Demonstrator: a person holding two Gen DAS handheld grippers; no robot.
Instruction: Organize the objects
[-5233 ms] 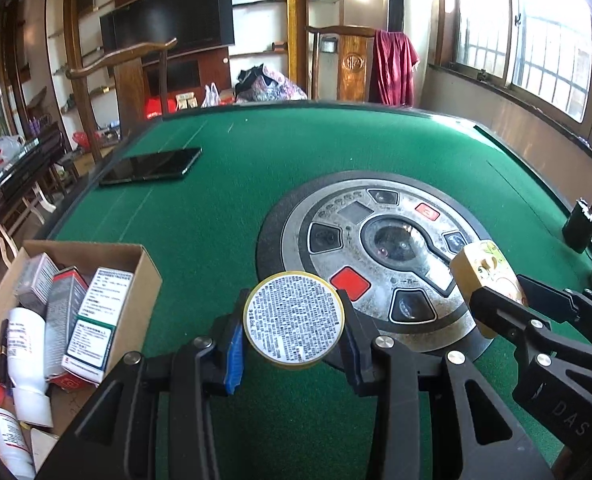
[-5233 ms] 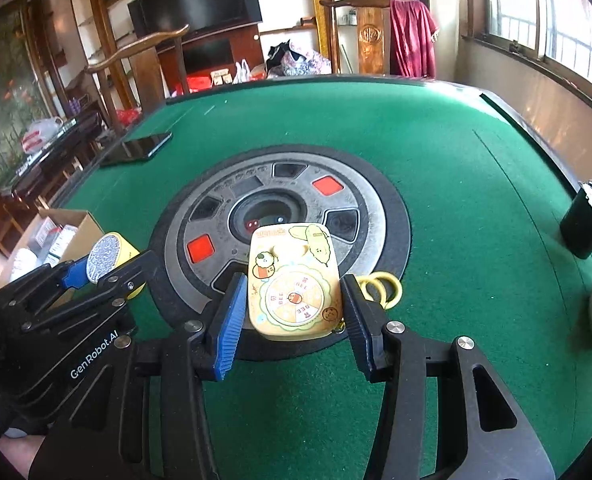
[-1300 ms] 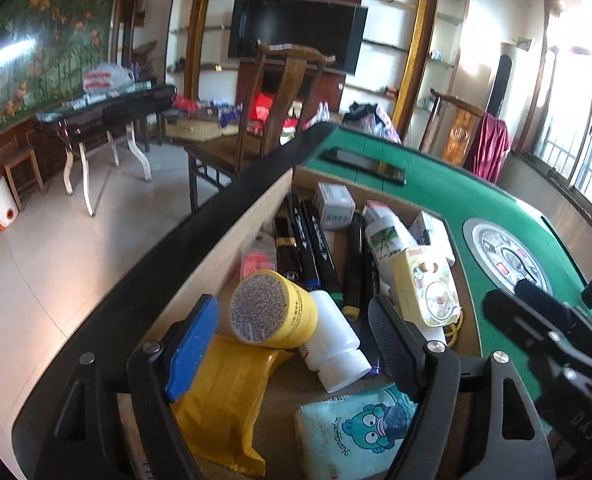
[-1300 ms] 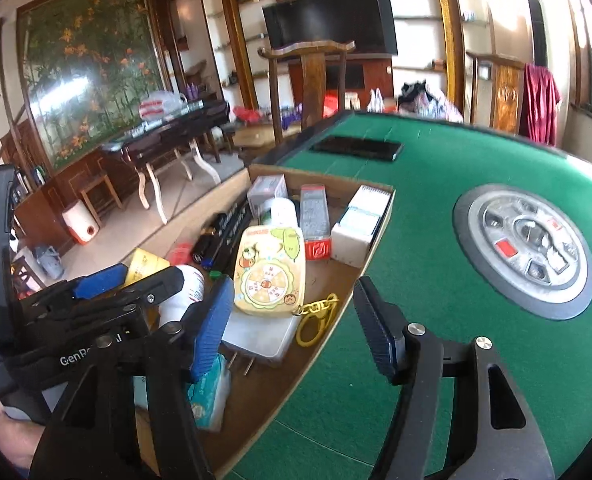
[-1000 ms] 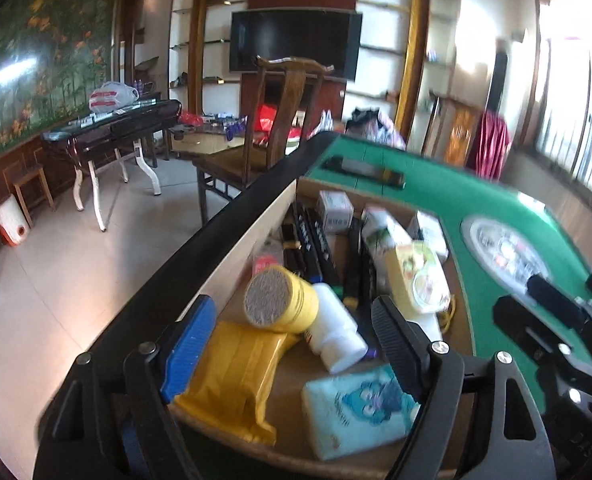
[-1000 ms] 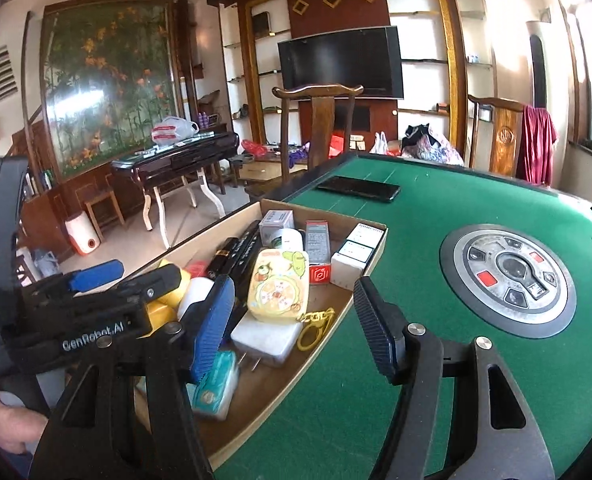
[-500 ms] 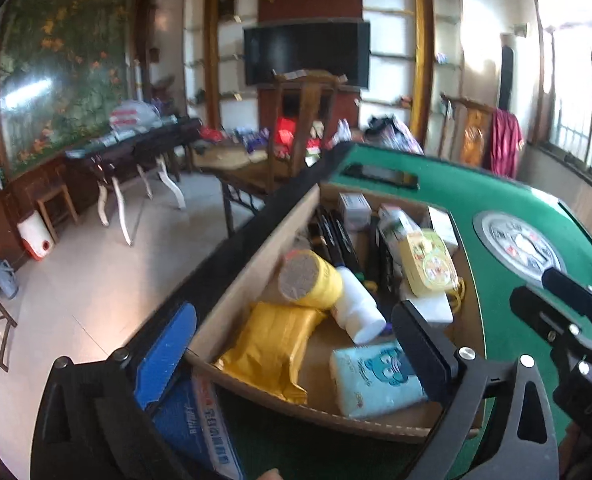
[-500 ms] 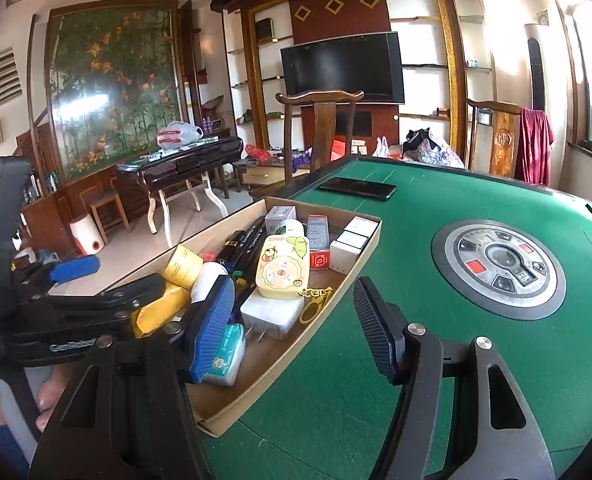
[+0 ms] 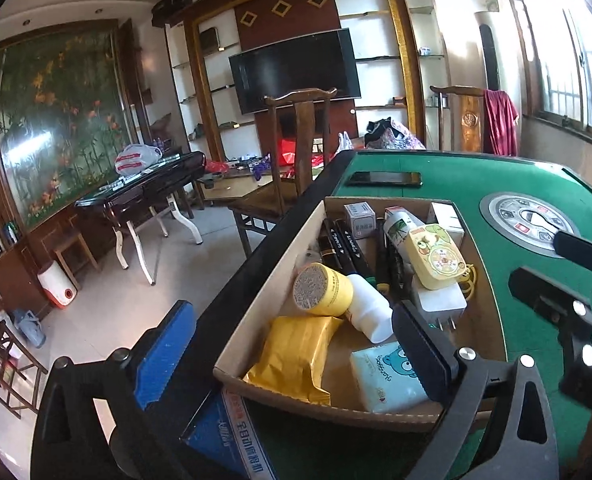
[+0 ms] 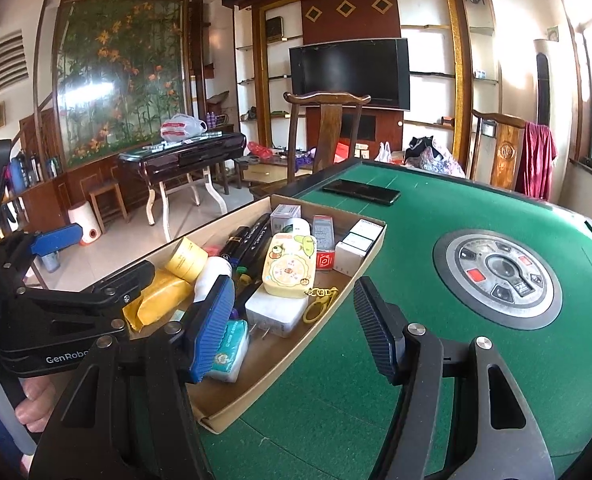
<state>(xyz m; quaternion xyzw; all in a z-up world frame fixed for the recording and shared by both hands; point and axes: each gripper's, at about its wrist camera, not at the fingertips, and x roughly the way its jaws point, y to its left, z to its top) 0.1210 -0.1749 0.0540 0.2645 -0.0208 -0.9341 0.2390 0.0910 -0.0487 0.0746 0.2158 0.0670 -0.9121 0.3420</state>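
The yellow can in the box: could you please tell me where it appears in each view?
Left wrist: yellow can lies centre, printed end facing the camera, against the white bottle.
Right wrist: left of centre, far side of the box.
Shared landmark: the cartoon case.

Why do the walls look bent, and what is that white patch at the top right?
Left wrist view: fisheye lens bows the tall wooden shelving; daylight overexposes the window. Right wrist view: same bending, glare on the glass-fronted flower painting.
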